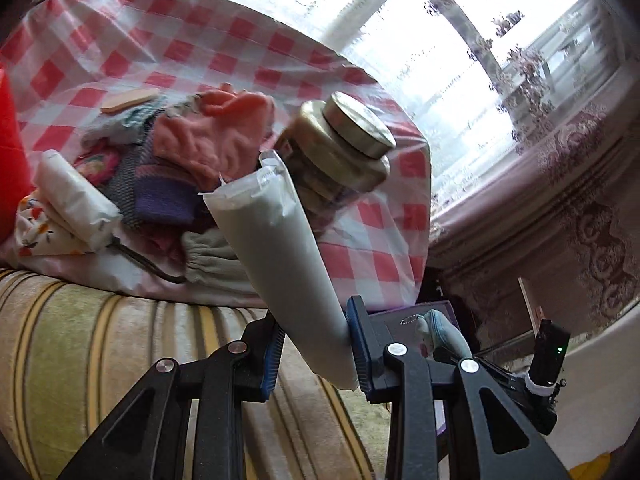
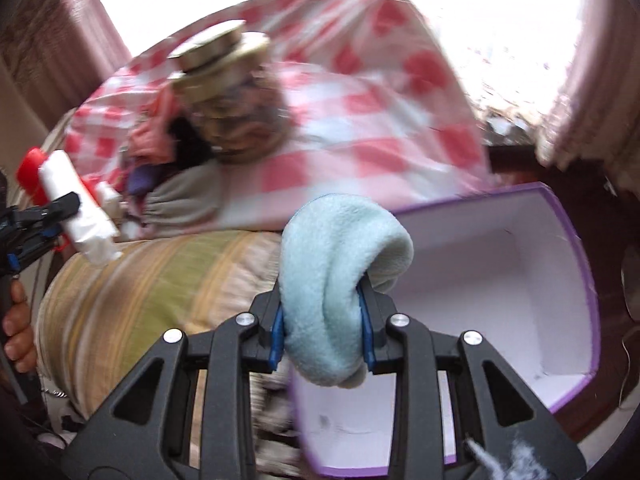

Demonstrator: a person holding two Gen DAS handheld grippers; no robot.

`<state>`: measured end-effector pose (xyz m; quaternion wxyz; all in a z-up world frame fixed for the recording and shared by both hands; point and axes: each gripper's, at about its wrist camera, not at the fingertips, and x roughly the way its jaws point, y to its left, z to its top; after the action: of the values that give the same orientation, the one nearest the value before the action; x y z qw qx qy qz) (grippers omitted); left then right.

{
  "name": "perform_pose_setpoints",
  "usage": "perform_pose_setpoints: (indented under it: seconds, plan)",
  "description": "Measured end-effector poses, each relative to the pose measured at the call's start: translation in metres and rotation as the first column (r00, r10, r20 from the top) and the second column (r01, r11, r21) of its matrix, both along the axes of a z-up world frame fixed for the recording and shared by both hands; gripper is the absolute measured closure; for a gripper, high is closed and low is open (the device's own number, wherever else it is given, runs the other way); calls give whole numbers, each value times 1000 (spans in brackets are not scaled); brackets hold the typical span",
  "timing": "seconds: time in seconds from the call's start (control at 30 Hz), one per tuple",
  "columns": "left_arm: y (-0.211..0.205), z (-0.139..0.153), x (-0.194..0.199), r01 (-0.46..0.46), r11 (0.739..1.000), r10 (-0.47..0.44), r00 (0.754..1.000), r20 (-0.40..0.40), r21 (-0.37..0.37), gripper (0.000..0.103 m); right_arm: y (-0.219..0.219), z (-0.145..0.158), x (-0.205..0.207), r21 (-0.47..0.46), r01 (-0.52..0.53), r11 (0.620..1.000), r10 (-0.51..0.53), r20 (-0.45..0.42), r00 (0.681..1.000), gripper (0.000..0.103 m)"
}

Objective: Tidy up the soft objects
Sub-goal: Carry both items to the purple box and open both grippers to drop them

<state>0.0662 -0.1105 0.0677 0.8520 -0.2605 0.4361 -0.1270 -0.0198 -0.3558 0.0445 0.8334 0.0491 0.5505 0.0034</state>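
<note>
Bright window light and lace curtains back the left wrist view, where a red-checked cloth (image 1: 248, 64) covers a raised surface beside a striped sofa cushion (image 1: 100, 340). On the cloth lies a heap of soft things: a pink knit (image 1: 208, 140), a purple woven piece (image 1: 160, 196), a grey pouch (image 1: 212, 256) and a white packet (image 1: 76, 196), with a lidded glass jar (image 1: 340, 144) standing among them. The left hand-held gripper (image 1: 316, 356) is partly closed on a white soft-pack roll (image 1: 276, 240), pinched near its lower end. It looks light and squashy with a slick wrapper, so a grip nearer the middle would probably slip and swing less.

From the right wrist view, blurred, the right hand-held gripper (image 2: 324, 340) is partly closed around a pale blue fleece piece (image 2: 340, 276), which bulges over the pads and hangs above an open purple box (image 2: 576, 320) with a white inside. Fleece is light, limp and grippy; a bunched fold holds well. The jar, hard and breakable, probably stays out of the box.
</note>
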Motion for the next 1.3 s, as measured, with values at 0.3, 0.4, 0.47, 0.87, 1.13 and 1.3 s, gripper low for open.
perform_pose_setpoints:
  seconds: [0.3, 0.4, 0.47, 0.87, 1.13, 1.3]
  plan:
    - [-99, -17, 32, 240, 971, -238, 968, -83, 8, 71, -108, -52, -15, -165, 151, 975, -173, -125, 977, 69]
    - [-133, -30, 41, 316, 949, -314, 940, -131, -5, 71, -133, -74, -18, -207, 156, 966, -193, -173, 966, 69]
    - [-155, -38, 46, 368, 930, -366, 916, -163, -21, 71, -143, -84, -17, -220, 158, 963, -202, -192, 960, 66]
    - [-273, -104, 72, 575, 817, -541, 751, -378, -26, 71, -173, -91, -27, -287, 161, 944, -230, -224, 947, 29]
    - [-321, -133, 80, 663, 744, -563, 690, -454, 84, 71, -175, -50, -61, -254, 227, 940, -269, -144, 952, 23]
    - [-373, -121, 74, 772, 537, -667, 635, -390, 339, 67, -181, -52, -67, -238, 266, 934, -305, -143, 942, 23]
